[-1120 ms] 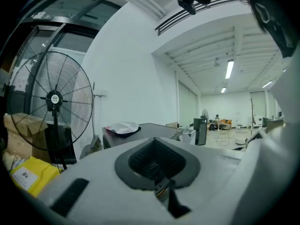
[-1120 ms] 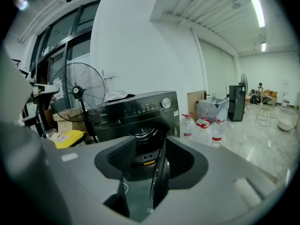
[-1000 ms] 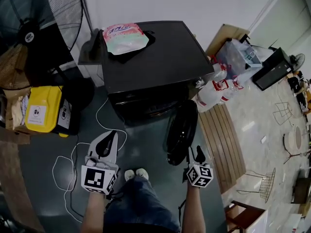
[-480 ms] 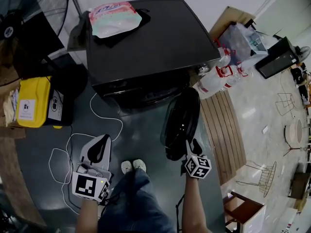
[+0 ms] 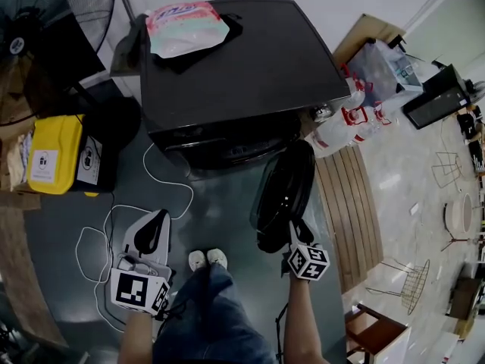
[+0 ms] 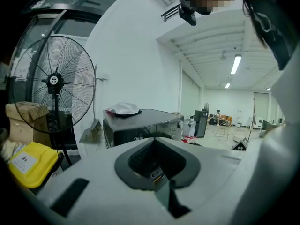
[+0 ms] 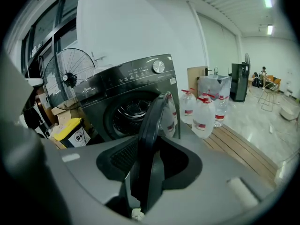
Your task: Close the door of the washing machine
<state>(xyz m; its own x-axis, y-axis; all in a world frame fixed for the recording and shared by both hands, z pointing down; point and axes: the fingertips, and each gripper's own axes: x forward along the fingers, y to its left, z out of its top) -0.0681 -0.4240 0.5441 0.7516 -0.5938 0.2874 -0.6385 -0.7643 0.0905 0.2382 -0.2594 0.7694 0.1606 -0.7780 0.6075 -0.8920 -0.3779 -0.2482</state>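
Right tongs [image 5: 298,232], just closing, on rim of dark round door [image 5: 284,196], swung wide.

Standing fan [image 5: 53,14], yellow bin [image 5: 53,154] beside it, white cable [image 5: 145,164] across the floor, water jugs [image 5: 345,123] by wooden planks [image 5: 345,203].

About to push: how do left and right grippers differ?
The right gripper has the door between its jaws, which have just been closing; the left gripper holds its jaws together, empty. The right is at the door; the left hangs apart over the floor. Both face the washing machine.
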